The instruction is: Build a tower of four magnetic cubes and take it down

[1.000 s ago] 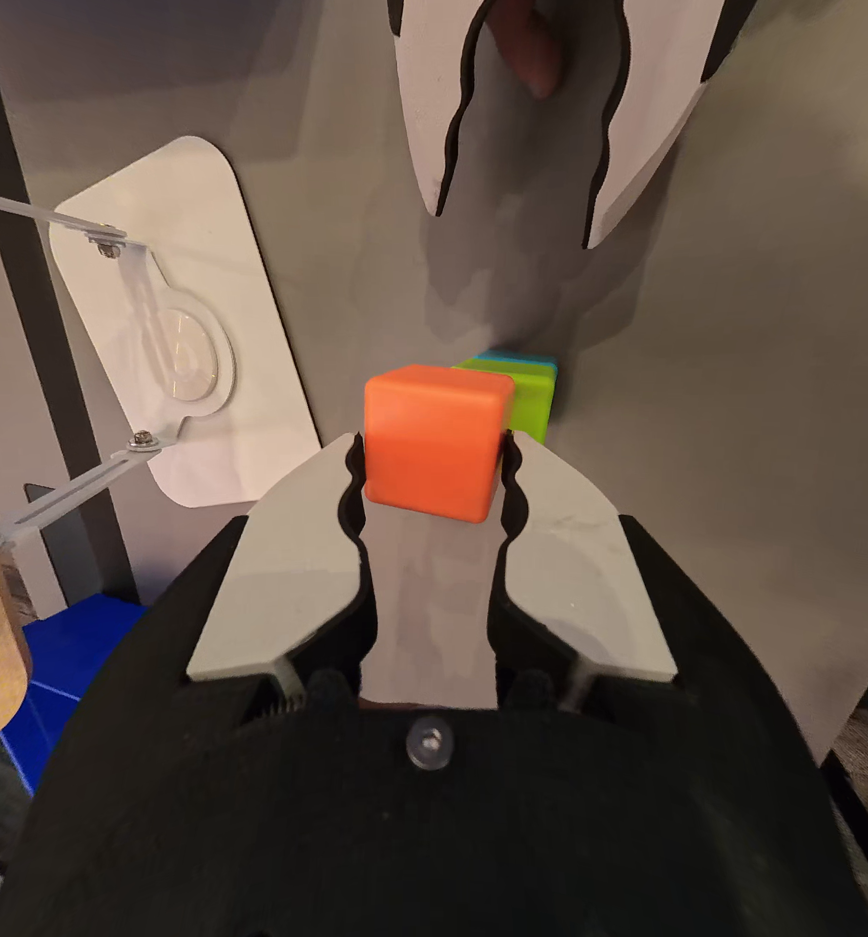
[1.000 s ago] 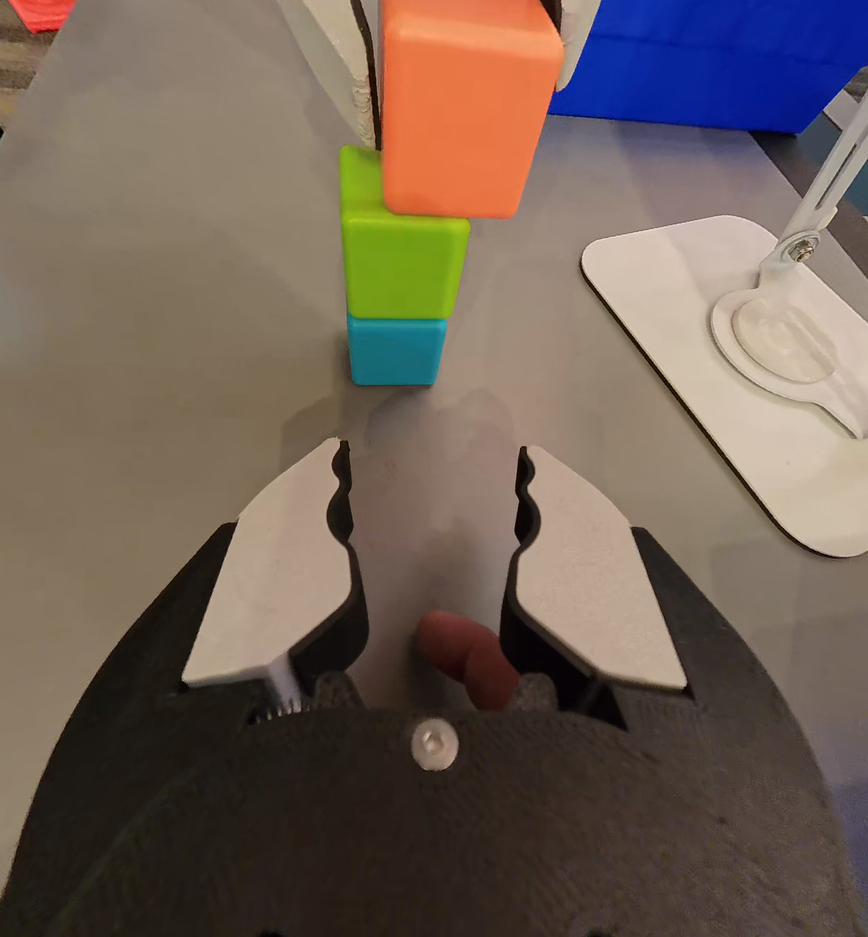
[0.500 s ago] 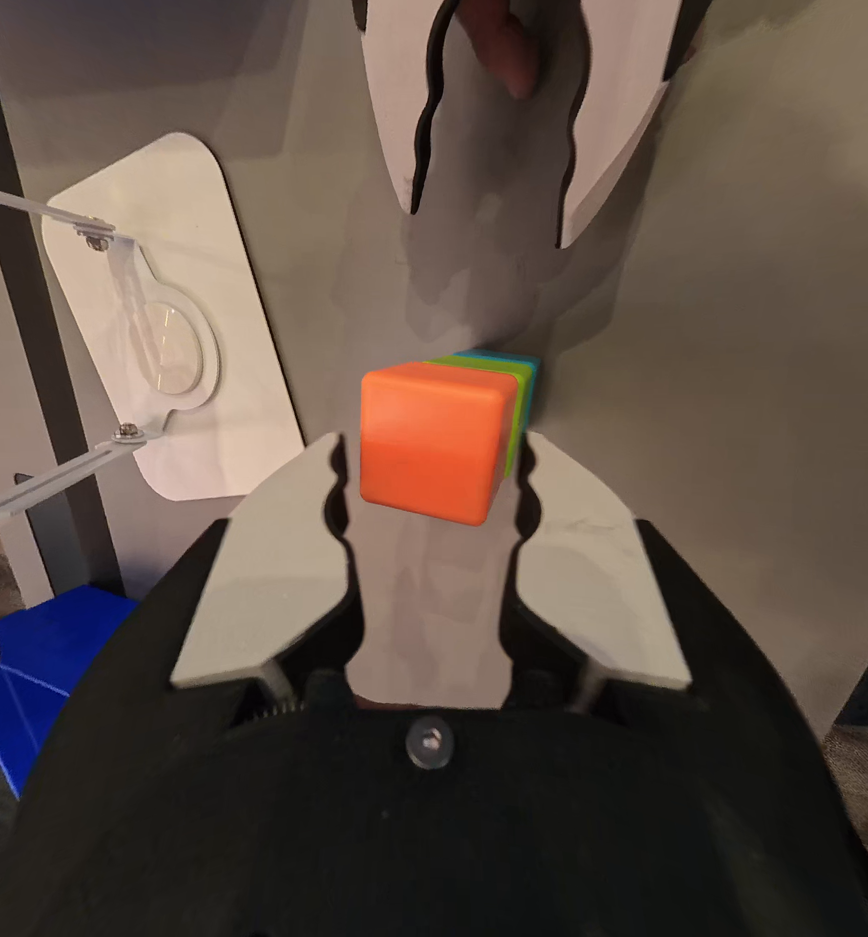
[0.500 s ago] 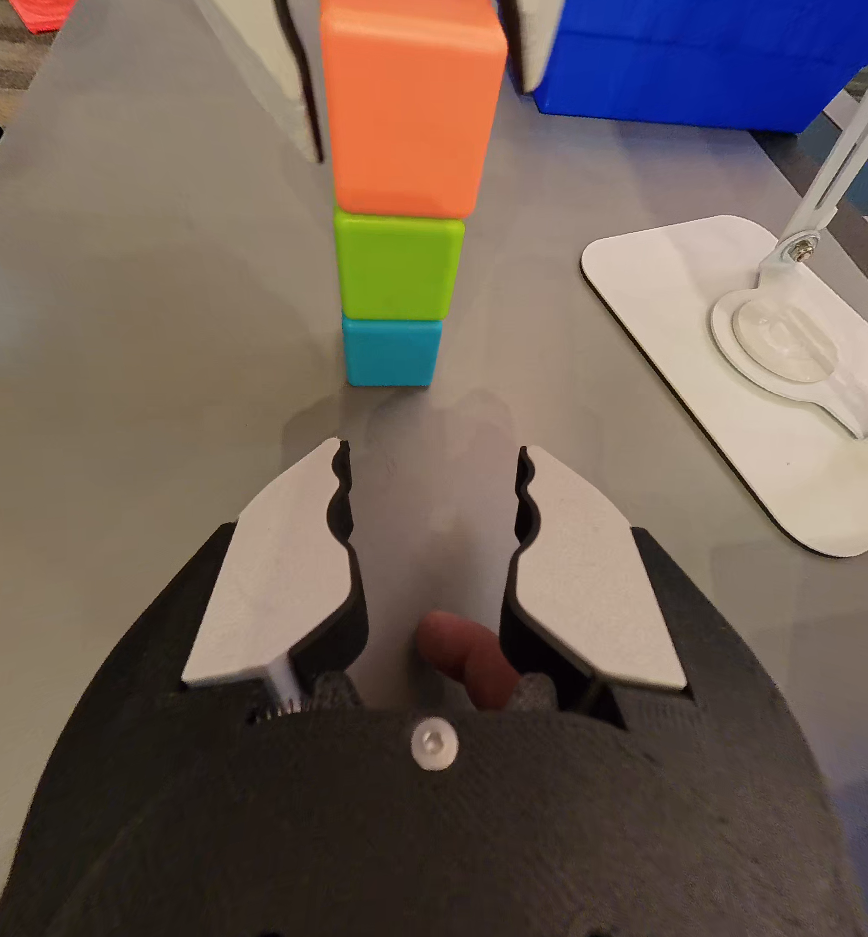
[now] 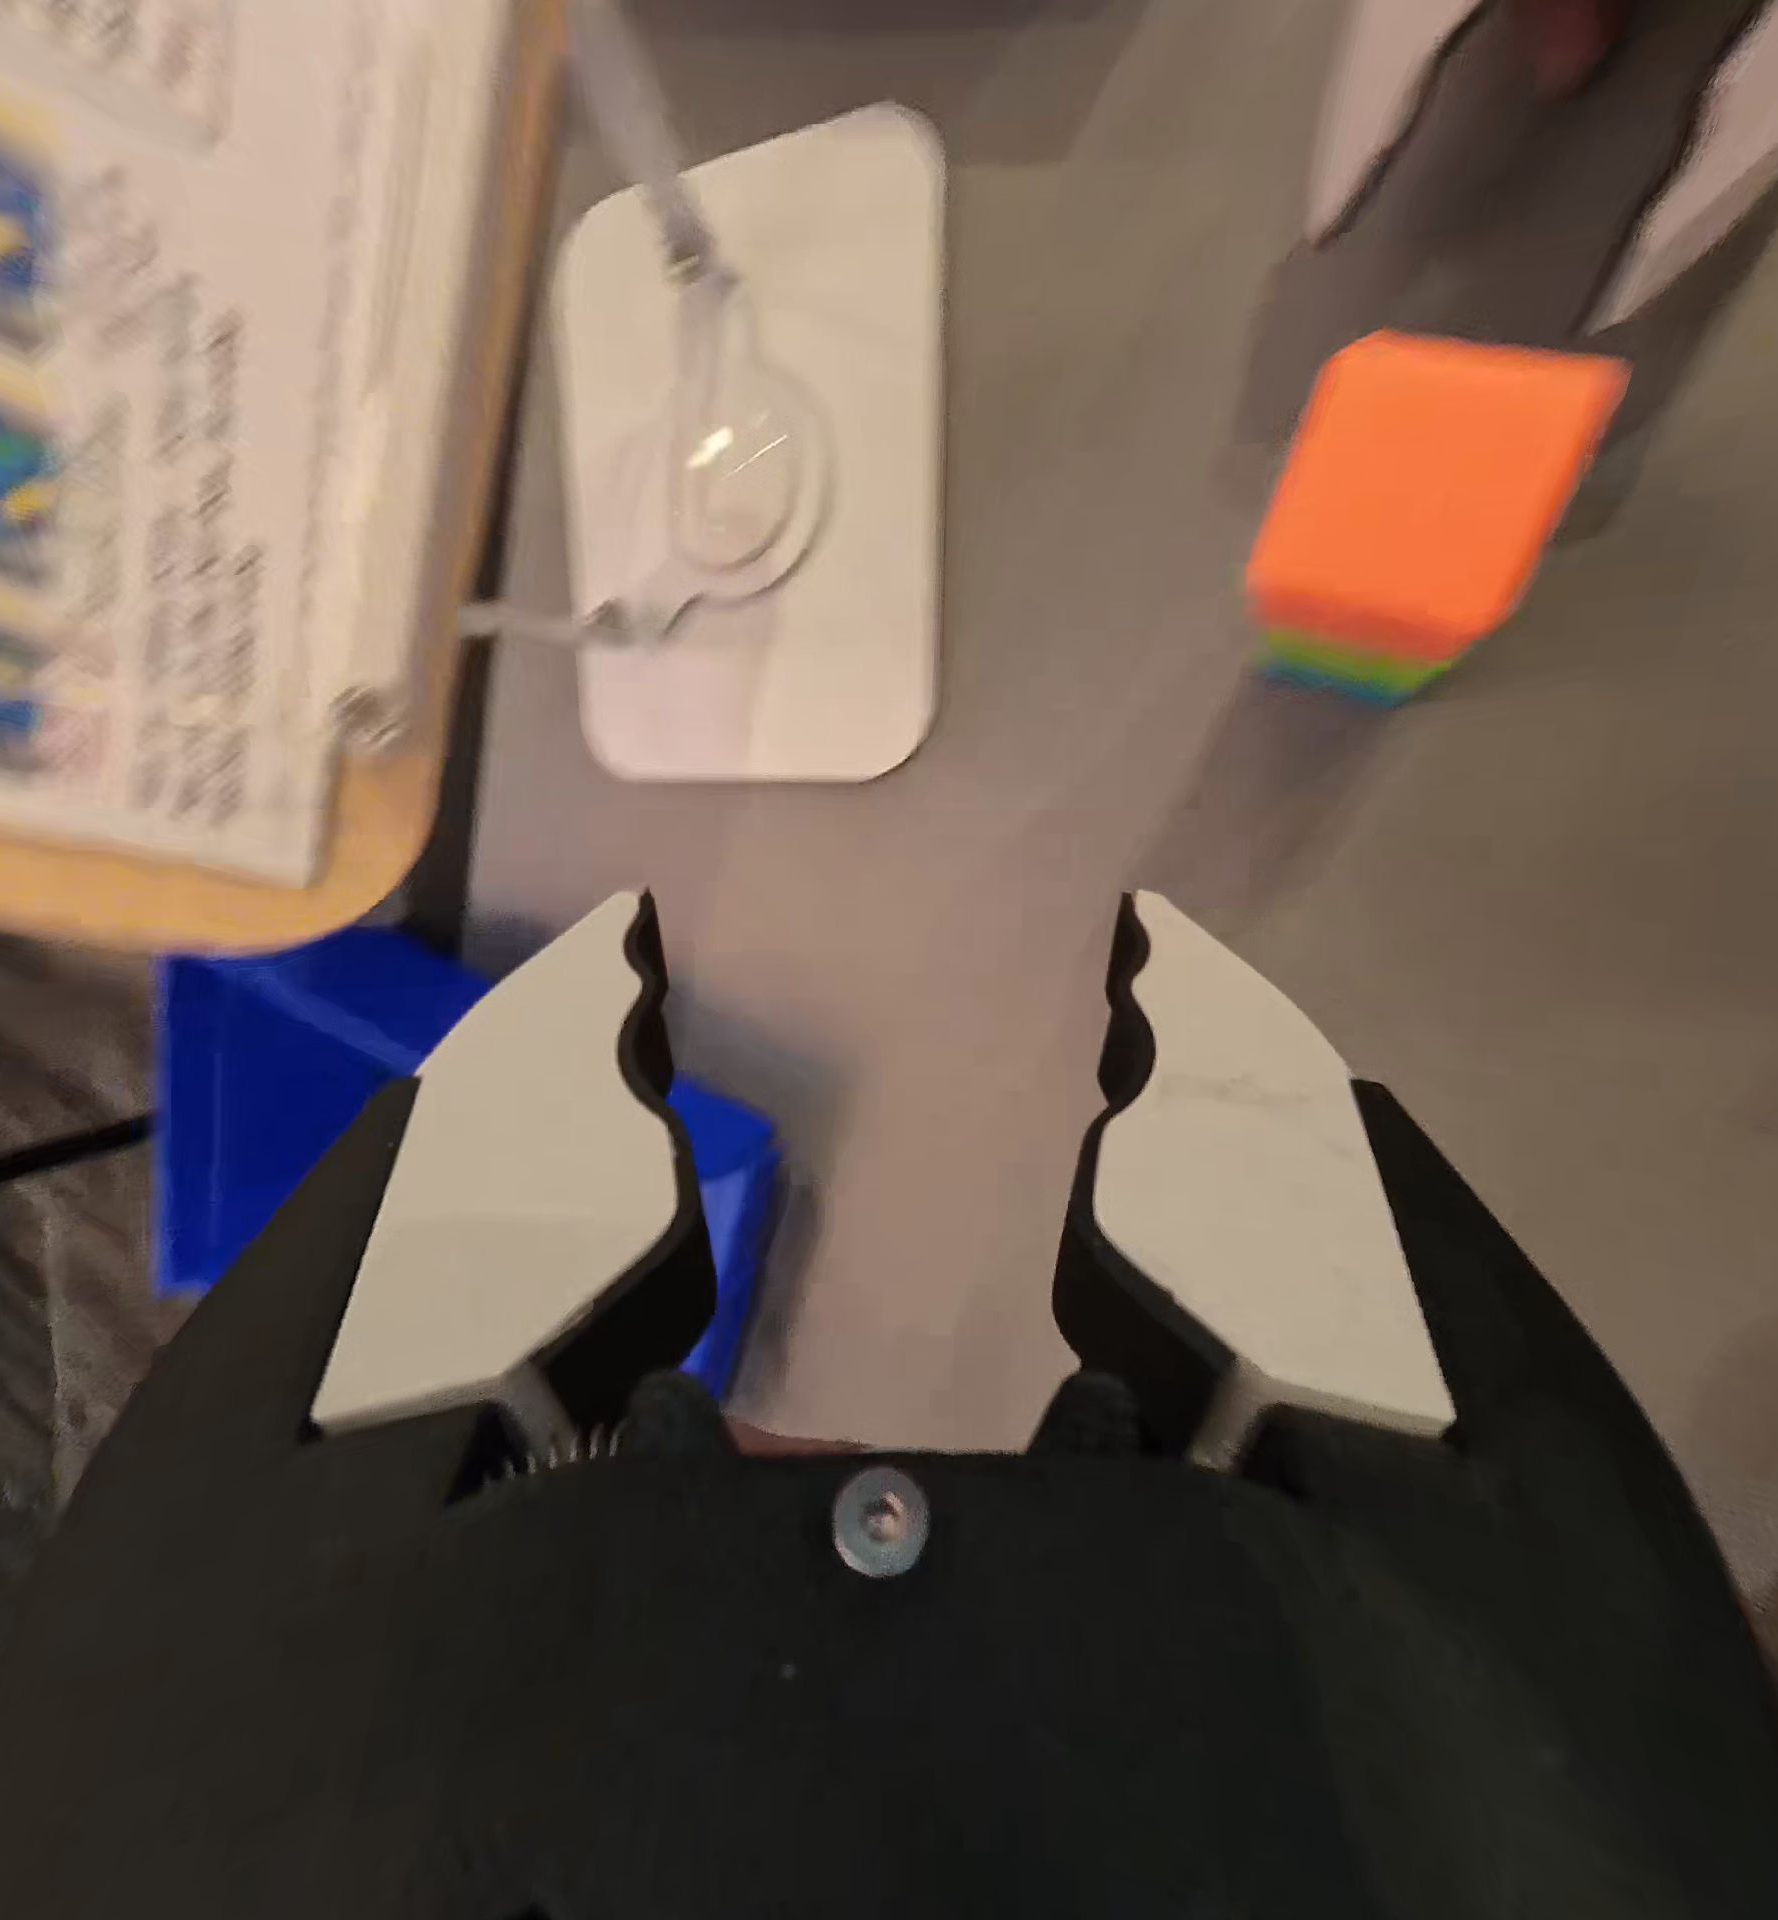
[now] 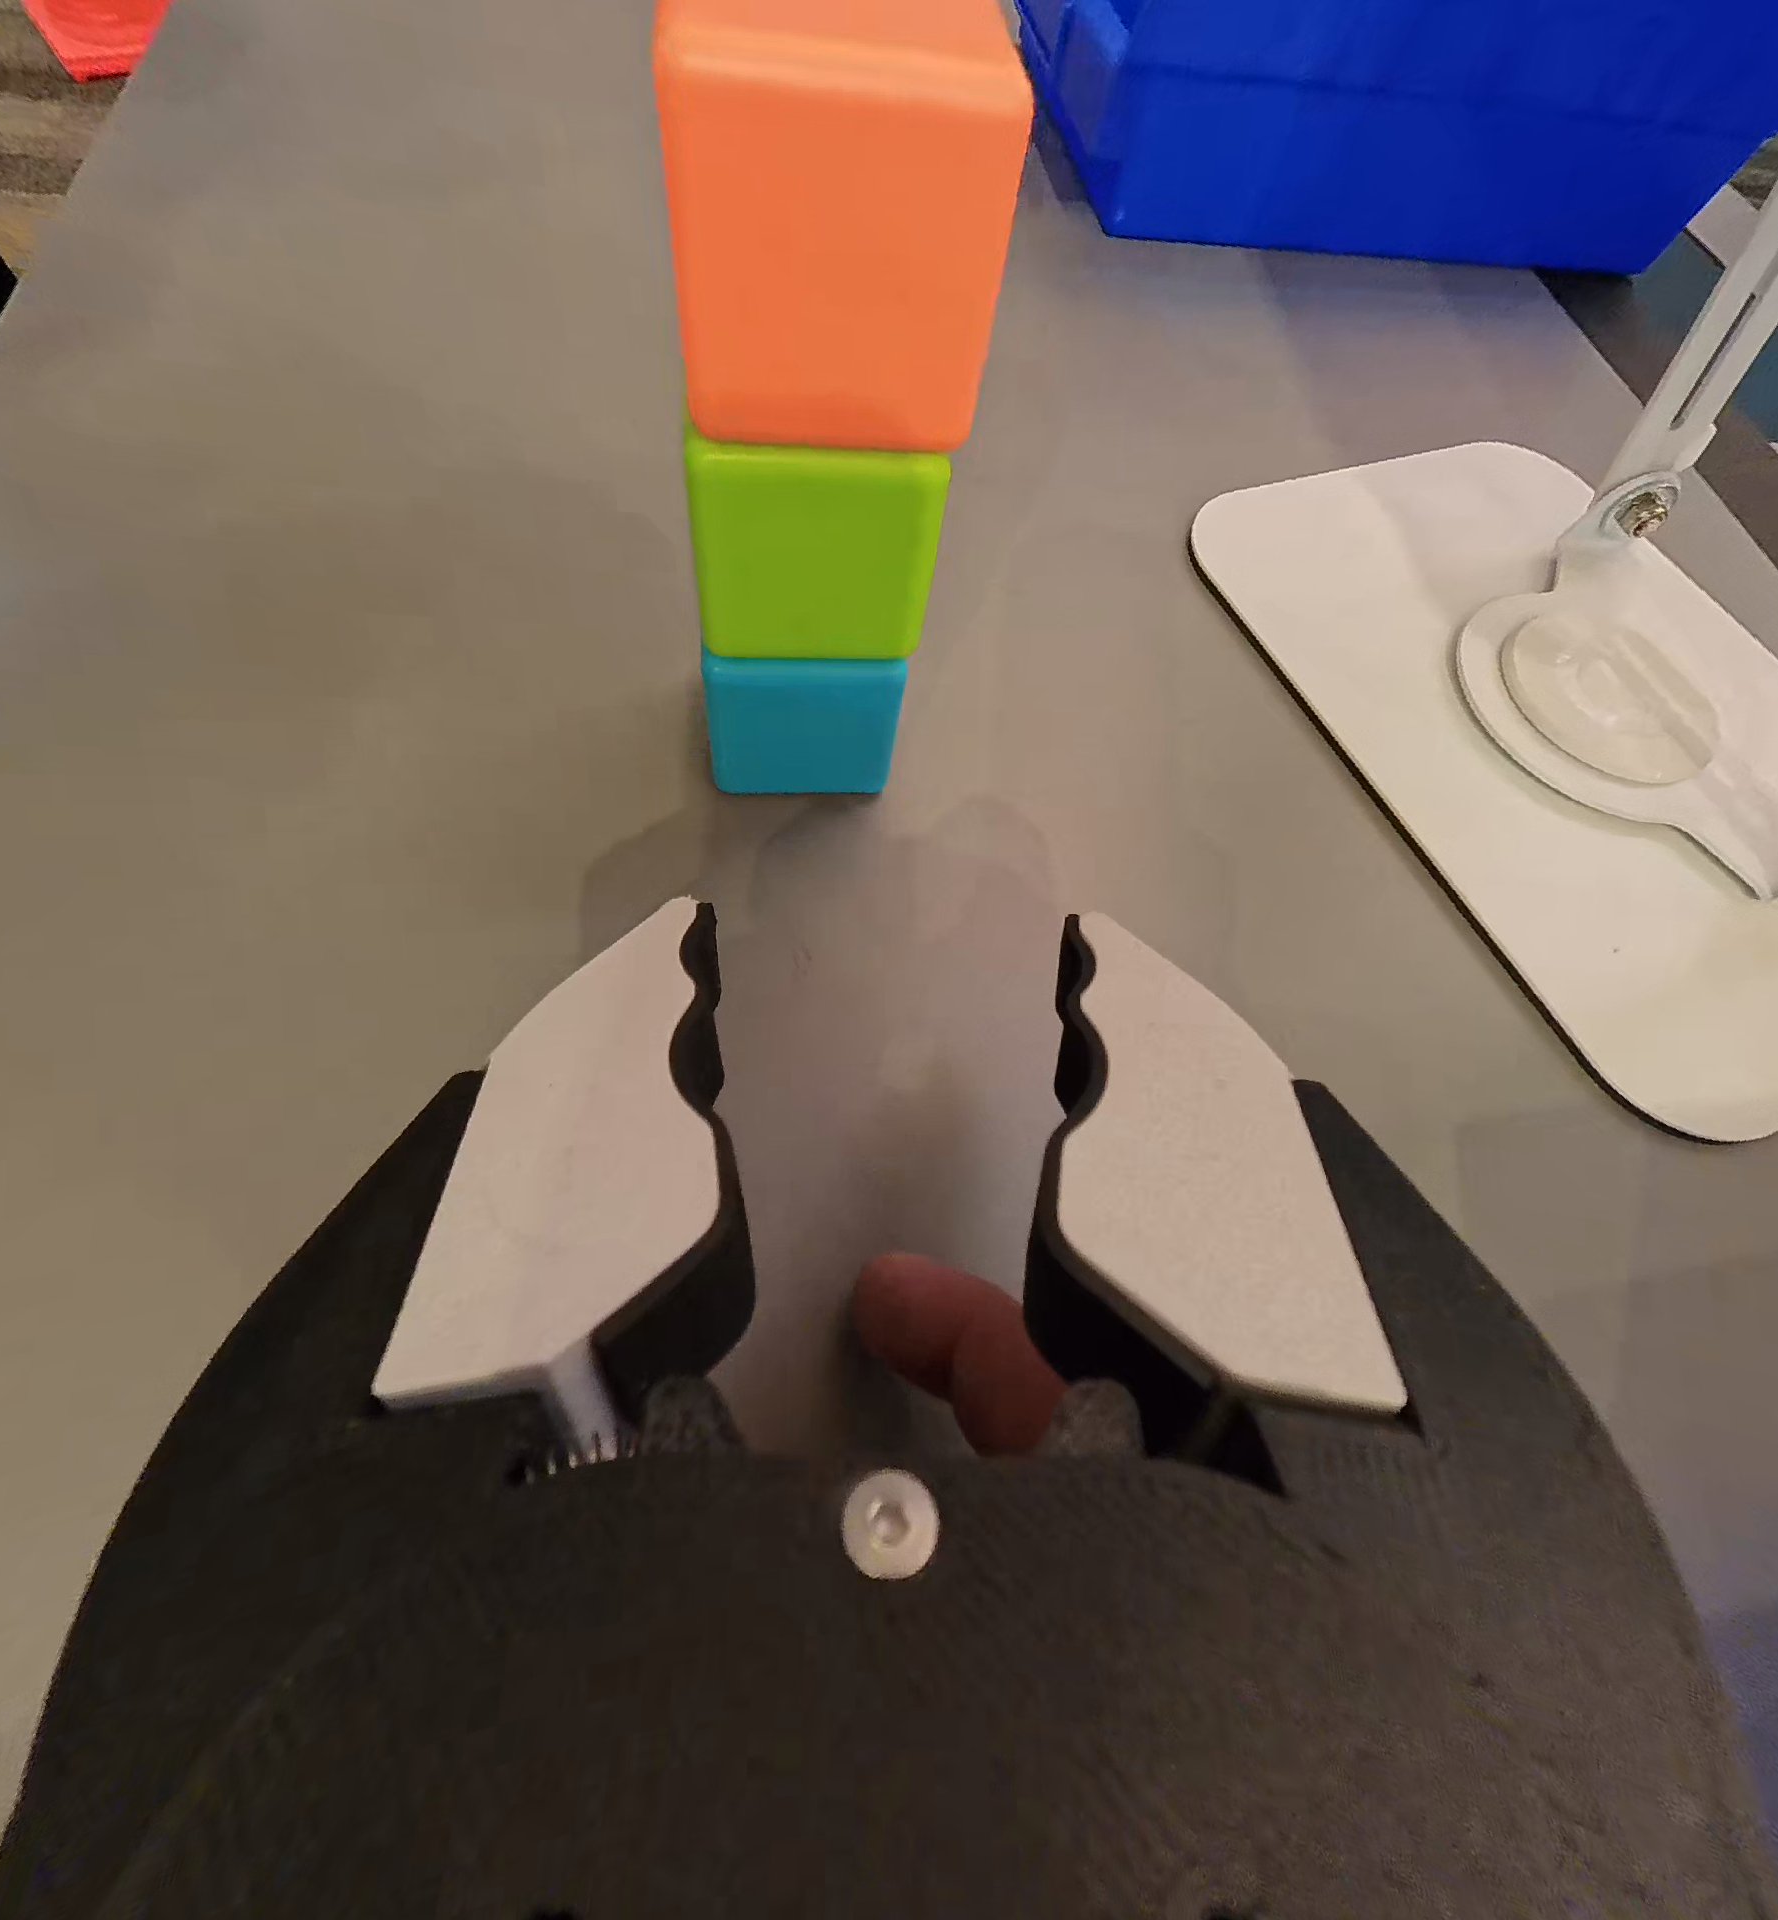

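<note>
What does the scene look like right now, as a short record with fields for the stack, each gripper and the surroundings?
stack: orange cube on green cube on teal cube, three high
surface: grey table
left gripper: open, empty, off to the side of the stack
right gripper: open, empty, facing the stack
nearby: white stand base, blue bin

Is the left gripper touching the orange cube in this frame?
Apart. In the left wrist view the left gripper is open over bare table, with the orange cube well off to its upper right, atop the stack.
</note>
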A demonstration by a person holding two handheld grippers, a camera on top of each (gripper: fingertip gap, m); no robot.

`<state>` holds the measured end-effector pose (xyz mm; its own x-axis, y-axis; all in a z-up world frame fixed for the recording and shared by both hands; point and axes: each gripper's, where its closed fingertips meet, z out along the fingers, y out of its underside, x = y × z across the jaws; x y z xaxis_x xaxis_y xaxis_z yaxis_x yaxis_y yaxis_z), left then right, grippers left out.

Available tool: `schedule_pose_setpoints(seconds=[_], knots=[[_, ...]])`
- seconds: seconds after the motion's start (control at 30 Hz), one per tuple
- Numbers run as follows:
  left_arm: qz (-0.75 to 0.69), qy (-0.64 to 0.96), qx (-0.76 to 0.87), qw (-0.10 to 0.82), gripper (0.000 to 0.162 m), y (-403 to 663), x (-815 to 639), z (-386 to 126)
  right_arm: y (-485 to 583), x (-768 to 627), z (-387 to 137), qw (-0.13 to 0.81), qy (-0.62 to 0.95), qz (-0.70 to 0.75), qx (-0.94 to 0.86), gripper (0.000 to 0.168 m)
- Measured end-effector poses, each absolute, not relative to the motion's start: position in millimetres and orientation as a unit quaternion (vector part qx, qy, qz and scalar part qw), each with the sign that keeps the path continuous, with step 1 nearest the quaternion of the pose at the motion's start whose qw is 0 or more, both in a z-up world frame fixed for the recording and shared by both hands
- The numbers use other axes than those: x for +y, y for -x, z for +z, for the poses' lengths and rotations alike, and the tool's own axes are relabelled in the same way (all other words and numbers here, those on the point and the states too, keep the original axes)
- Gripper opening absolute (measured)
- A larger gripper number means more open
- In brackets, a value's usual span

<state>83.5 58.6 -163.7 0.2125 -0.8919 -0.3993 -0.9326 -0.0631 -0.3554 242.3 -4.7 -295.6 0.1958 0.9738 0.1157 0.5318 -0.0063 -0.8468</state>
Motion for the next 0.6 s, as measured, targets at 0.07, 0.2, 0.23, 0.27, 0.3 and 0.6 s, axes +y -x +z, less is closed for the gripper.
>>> schedule_pose_setpoints(seconds=[0.07,0.2,0.23,0.27,0.3,0.6], knots=[[0.092,0.723,0.617,0.296,0.077,-45.5,87.0,-148.3,-242.1,-4.6,-295.7,0.409,0.656,0.27,-0.574,0.063],[0.161,0.724,0.6,0.3,0.07,26.7,136.1,-139.0,-242.3,-4.4,-295.3,0.409,0.657,0.272,-0.572,0.063],[0.164,0.735,0.586,0.299,0.069,41.5,147.5,-140.8,-242.4,-4.2,-295.0,0.41,0.657,0.272,-0.572,0.063],[0.175,0.748,0.573,0.285,0.069,58.5,158.2,-145.8,-242.5,-4.2,-294.8,0.41,0.657,0.273,-0.571,0.063],[0.186,0.752,0.571,0.272,0.069,72.8,168.0,-151.9,-242.5,-4.1,-294.8,0.41,0.657,0.273,-0.571,0.063],[0.2,0.746,0.591,0.233,0.072,128.4,253.8,-207.9,-243.6,-3.3,-291.5,0.411,0.658,0.289,-0.562,0.063]])
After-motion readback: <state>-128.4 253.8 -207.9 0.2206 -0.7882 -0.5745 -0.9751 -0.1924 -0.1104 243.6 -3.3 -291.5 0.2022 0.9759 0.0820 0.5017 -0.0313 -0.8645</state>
